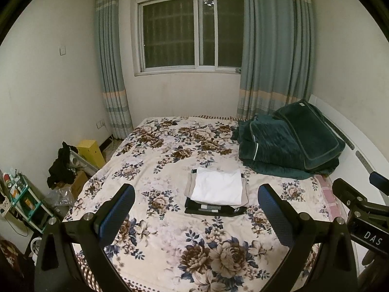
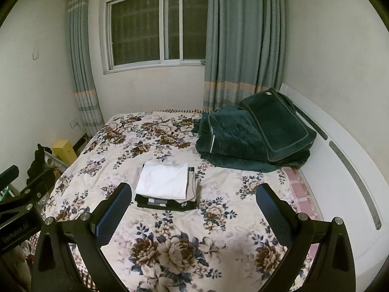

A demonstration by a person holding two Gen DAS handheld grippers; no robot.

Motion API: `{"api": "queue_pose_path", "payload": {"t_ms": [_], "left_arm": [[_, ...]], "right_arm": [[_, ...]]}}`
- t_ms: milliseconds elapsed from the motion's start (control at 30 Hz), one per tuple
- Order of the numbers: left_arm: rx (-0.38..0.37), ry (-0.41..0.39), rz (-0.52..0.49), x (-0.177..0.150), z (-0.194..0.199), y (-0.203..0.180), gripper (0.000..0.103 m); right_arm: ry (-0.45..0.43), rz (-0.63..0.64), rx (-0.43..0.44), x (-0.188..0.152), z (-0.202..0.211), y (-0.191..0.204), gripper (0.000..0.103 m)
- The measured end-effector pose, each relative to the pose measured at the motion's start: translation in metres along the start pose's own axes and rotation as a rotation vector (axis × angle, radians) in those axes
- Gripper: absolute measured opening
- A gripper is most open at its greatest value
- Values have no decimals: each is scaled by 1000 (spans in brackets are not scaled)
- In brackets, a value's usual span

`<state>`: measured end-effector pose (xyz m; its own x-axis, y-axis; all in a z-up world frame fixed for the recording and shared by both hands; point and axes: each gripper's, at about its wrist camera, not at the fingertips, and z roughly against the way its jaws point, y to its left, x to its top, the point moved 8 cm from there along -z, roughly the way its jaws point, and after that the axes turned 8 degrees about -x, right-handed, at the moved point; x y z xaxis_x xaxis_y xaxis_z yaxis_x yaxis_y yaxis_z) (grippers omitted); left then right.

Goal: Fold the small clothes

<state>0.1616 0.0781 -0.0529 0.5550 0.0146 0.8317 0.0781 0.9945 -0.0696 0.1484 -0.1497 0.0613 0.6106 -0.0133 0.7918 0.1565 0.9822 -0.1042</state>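
A stack of folded clothes lies mid-bed, a white garment on top, beige under it and black at the bottom. My left gripper is held open above the near part of the bed, short of the stack, nothing between its blue-padded fingers. The right gripper is open too, the stack showing just left of its middle. Each view catches the other gripper at its edge: the right gripper and the left gripper.
The flowered bedspread covers the bed. A dark green quilt and pillow are piled at the far right by the white headboard. Boxes, a yellow case and dark clothing crowd the floor at left.
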Motion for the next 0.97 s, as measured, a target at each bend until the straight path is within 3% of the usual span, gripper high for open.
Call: {"api": "queue_pose_path", "payload": {"t_ms": [967], "left_arm": [[7, -13, 6, 9, 7, 7, 103]], "right_arm": [[3, -6, -11, -7, 10, 9, 103]]}}
